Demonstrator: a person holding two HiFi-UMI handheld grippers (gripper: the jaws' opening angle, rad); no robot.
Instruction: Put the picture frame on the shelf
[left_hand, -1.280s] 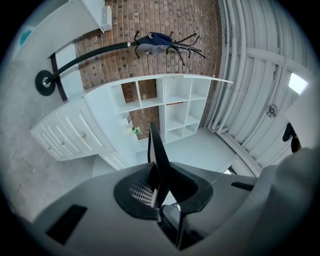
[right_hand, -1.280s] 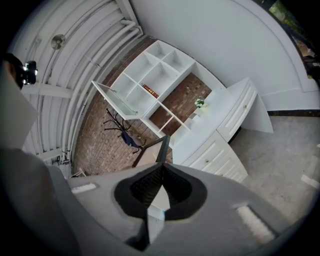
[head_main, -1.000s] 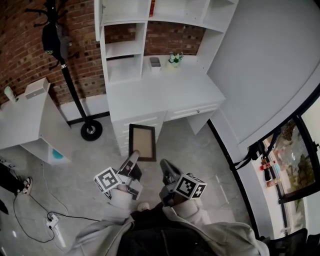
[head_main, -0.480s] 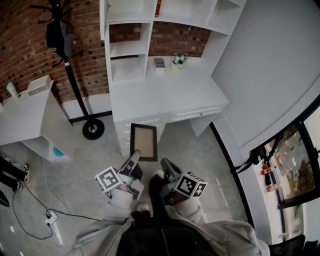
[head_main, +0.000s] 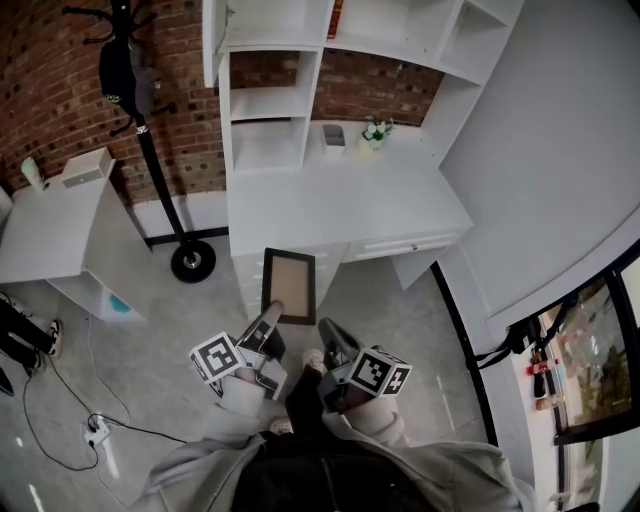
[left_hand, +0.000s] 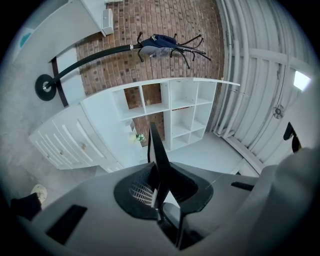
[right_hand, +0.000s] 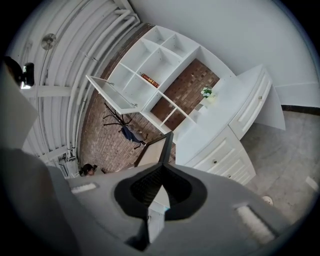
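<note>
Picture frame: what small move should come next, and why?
Probably carry it forward and upward. The left hand-held gripper and right hand-held gripper pinch the picture frame by its lower edge, in front of the desk and short of the shelf.

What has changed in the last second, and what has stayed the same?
The person has stepped closer to the white desk: desk and shelves sit lower and further right in the head view, and a shoe has come forward. Nothing was taken or let go. The left gripper and right gripper still clamp the picture frame, held out in front as before.
</note>
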